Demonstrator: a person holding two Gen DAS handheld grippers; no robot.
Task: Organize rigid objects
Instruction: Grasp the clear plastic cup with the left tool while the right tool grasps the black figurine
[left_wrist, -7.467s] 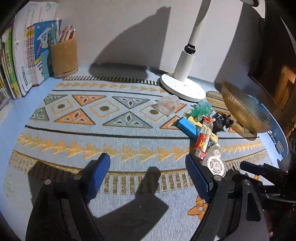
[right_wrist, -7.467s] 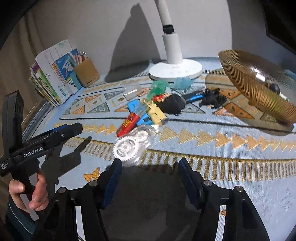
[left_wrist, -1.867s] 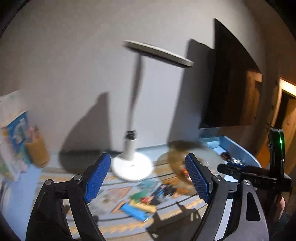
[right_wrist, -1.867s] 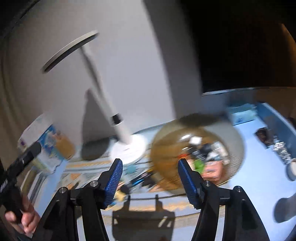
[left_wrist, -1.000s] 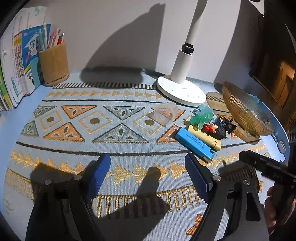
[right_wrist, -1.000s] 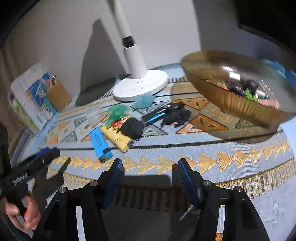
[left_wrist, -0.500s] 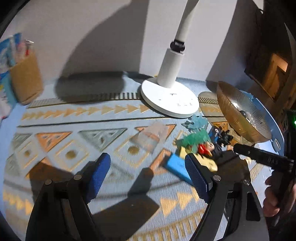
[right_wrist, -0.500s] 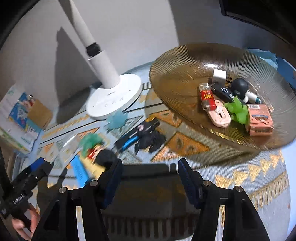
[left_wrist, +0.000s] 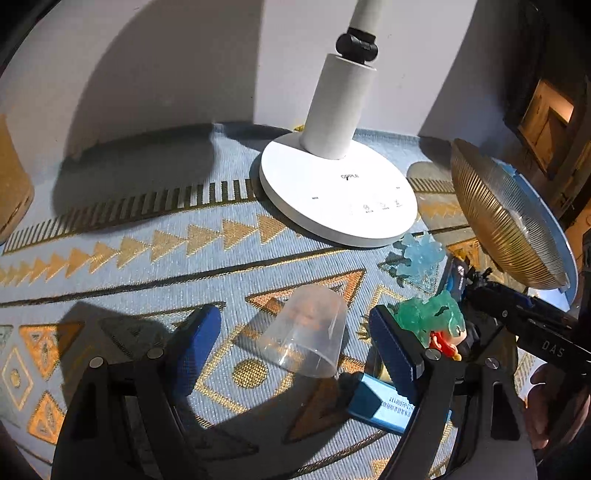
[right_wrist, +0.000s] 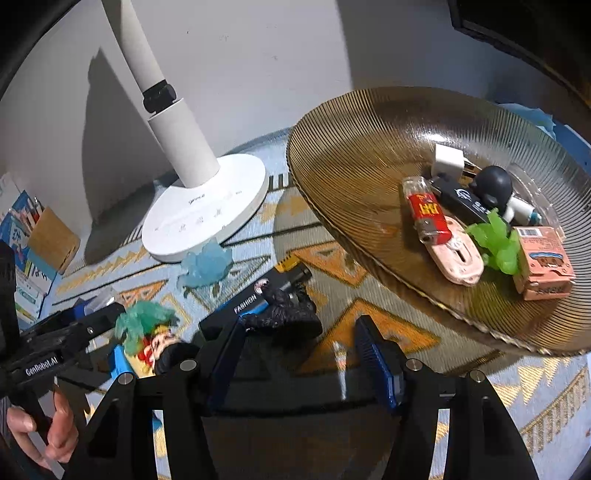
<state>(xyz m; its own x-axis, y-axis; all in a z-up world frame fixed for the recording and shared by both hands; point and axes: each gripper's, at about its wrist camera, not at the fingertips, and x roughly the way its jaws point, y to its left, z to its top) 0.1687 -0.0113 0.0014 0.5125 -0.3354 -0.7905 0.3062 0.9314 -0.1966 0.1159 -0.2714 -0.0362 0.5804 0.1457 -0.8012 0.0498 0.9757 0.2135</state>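
Left wrist view: the left hand-held gripper (left_wrist: 293, 345) is held apart, with a clear plastic cup (left_wrist: 306, 334) lying on its side between the pads, untouched. A second ago the cup lay farther ahead.

Right wrist view: the right hand-held gripper (right_wrist: 299, 354) is held apart just behind a black figurine (right_wrist: 284, 317). The amber glass bowl (right_wrist: 351, 155) holds a red lighter (right_wrist: 424, 212), a green toy (right_wrist: 496, 240) and a pink box (right_wrist: 543, 262).

Patterned blue-and-gold mat (left_wrist: 155, 236), white lamp base (left_wrist: 338, 194), clear cup (left_wrist: 306, 334) on its side, amber bowl (right_wrist: 343, 173)
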